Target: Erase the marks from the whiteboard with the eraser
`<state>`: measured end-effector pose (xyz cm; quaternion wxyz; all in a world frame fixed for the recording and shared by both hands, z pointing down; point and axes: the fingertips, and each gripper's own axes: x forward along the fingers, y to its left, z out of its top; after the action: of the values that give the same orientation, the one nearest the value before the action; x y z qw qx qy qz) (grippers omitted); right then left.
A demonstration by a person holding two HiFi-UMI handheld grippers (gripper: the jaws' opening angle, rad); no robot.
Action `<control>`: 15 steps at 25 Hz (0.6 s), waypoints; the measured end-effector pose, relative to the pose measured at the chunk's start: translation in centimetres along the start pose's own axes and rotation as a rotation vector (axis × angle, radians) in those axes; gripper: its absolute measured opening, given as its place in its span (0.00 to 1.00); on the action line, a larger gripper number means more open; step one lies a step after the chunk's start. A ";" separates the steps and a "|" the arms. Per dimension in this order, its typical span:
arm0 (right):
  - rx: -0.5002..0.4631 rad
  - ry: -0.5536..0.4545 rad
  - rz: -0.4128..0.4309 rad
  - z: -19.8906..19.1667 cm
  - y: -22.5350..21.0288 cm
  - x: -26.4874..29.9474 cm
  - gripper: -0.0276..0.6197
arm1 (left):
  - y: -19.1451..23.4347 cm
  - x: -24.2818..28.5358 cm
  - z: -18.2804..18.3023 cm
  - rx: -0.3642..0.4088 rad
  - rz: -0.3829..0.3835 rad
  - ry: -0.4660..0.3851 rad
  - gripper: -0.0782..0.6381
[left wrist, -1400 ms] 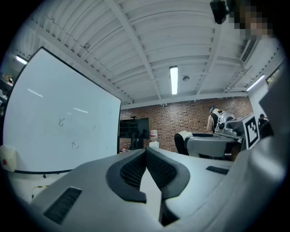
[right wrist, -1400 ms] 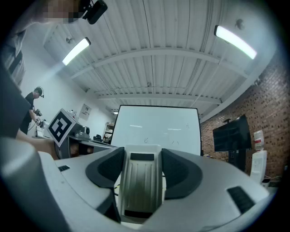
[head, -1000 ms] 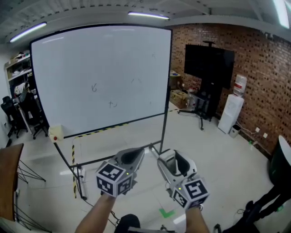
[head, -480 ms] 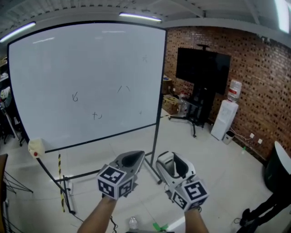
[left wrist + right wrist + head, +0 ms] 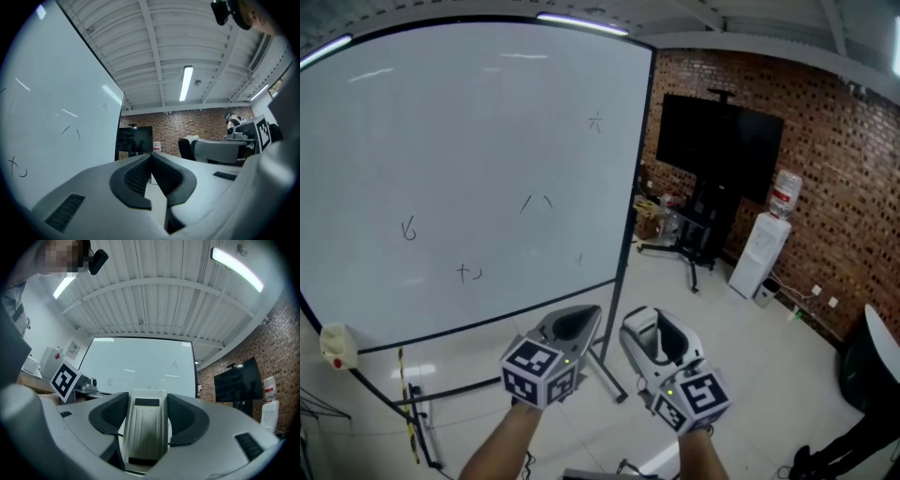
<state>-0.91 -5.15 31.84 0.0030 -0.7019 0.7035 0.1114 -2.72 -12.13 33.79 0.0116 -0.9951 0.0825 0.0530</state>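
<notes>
The whiteboard (image 5: 441, 150) fills the left of the head view and bears a few small dark marks, among them one at the upper right (image 5: 595, 121), one mid-board (image 5: 536, 202) and one lower left (image 5: 410, 229). Both grippers are held low, in front of the board and apart from it. My right gripper (image 5: 643, 325) is shut on a white eraser (image 5: 147, 427), which sits upright between its dark pads. My left gripper (image 5: 151, 157) is shut with nothing in it. The board (image 5: 140, 369) lies straight ahead in the right gripper view.
The board's black stand legs (image 5: 605, 361) run down to the floor near the grippers. A cream-coloured block with a red dot (image 5: 336, 345) hangs at the board's lower left. To the right are a black TV on a stand (image 5: 719, 145), a water dispenser (image 5: 761, 253) and a brick wall (image 5: 853, 187).
The whiteboard has grown larger and slid left in the head view as the view came closer. Both grippers keep the same pose, and the eraser stays in the right one.
</notes>
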 end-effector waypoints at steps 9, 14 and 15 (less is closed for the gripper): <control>-0.001 -0.051 0.035 -0.6 -6.5 7.5 0.45 | 5.4 7.4 0.3 0.024 0.031 -0.009 0.10; -0.007 -0.102 0.134 -0.8 -10.1 12.0 0.45 | 9.3 11.0 1.3 0.068 0.150 -0.024 0.10; -0.012 -0.110 0.156 -0.8 -10.8 12.8 0.45 | 10.0 11.7 1.5 0.076 0.177 -0.024 0.10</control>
<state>9.73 -17.84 28.94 0.0289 -0.6378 0.7541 0.1539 6.92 -23.81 30.88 0.0456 -0.9821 0.1719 0.0624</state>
